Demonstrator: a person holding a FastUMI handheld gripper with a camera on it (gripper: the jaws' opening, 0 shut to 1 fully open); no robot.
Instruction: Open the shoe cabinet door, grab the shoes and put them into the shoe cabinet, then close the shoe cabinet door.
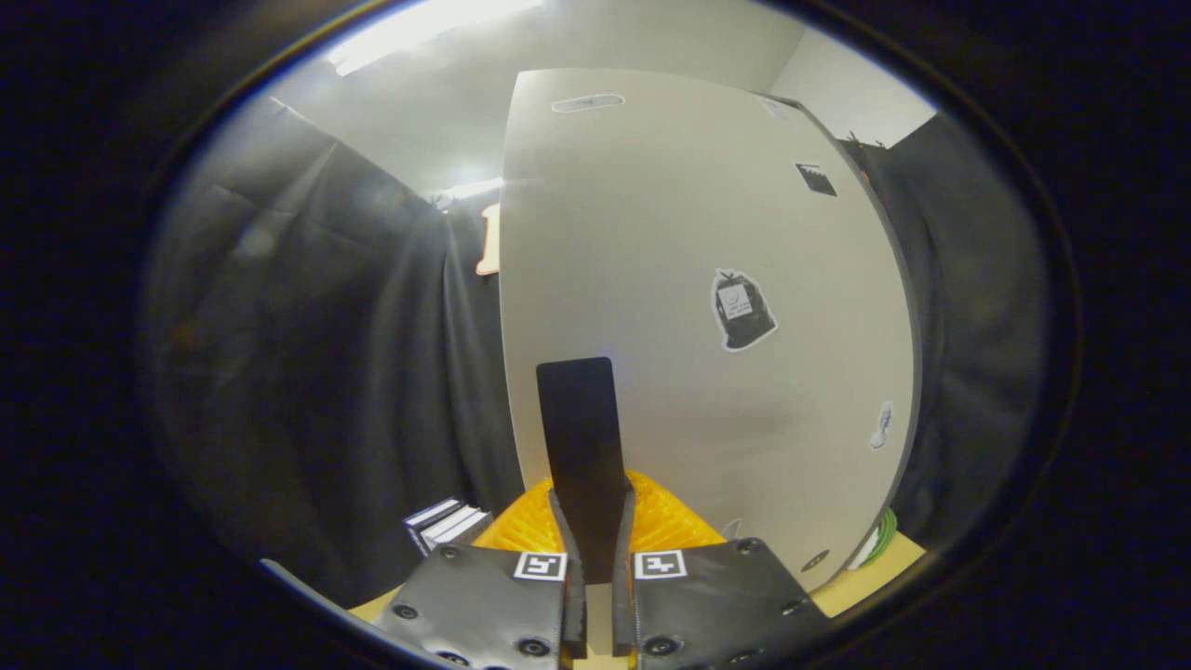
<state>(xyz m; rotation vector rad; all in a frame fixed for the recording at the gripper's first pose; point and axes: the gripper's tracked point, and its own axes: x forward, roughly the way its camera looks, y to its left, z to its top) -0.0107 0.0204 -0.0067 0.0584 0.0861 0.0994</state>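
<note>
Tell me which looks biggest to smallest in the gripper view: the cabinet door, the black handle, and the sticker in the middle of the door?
1. Cabinet door, by far the biggest.
2. Black handle, pinched between the gripper fingers; it sits nearest the camera, so it may look oversized.
3. Middle sticker, smallest.

Dark cloth drapes (307, 372) both sides, white ceiling w/ bright strip light (428, 28), tan floor (884, 563).
</note>
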